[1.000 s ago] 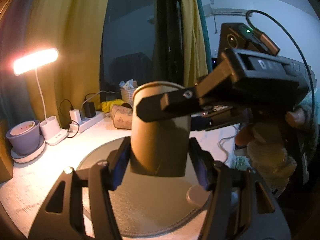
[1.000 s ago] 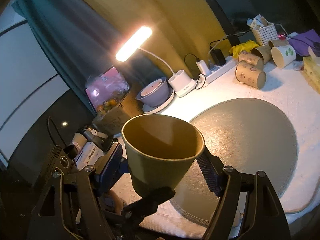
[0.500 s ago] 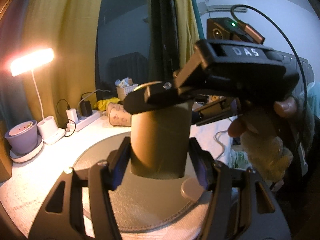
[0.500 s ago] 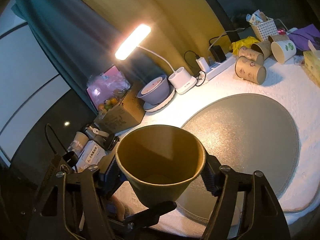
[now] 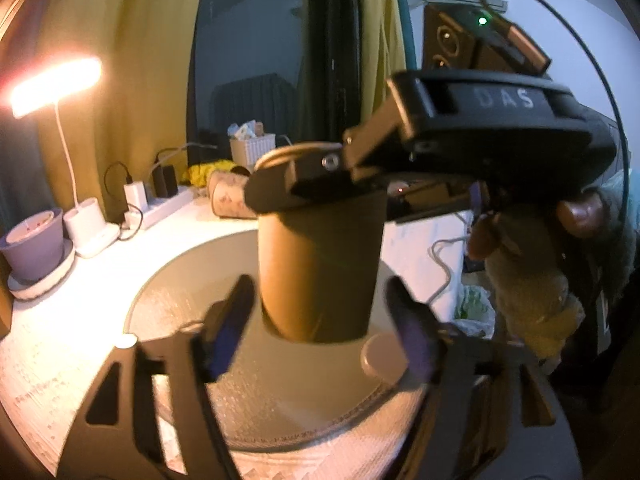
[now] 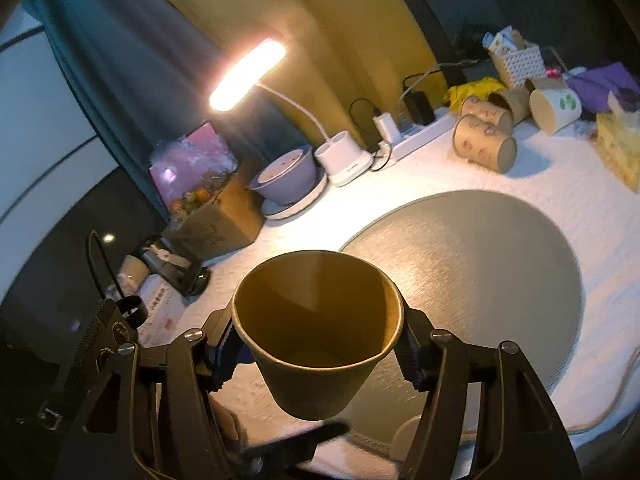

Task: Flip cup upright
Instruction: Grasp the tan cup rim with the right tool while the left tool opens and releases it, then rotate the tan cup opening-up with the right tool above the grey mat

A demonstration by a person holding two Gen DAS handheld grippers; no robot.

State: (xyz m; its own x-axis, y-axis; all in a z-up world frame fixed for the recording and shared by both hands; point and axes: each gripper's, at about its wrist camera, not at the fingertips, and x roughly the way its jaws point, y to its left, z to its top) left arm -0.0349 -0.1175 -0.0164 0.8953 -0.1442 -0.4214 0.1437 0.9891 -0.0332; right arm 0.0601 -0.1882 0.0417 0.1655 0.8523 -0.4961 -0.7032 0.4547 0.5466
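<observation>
Gripping one brown cup (image 6: 316,332) near the rim with the right gripper (image 6: 318,344), closed on its sides, mouth up, above the edge of one round grey mat (image 6: 480,264). Standing spread around the cup's base with the left gripper (image 5: 320,312), pads (image 5: 228,328) clear of the wall, holding nothing. Lying on their sides at the back of the white cloth (image 6: 560,184): four more cups (image 6: 484,148). Glowing beside one purple bowl (image 6: 286,176): one lamp (image 6: 248,76).
</observation>
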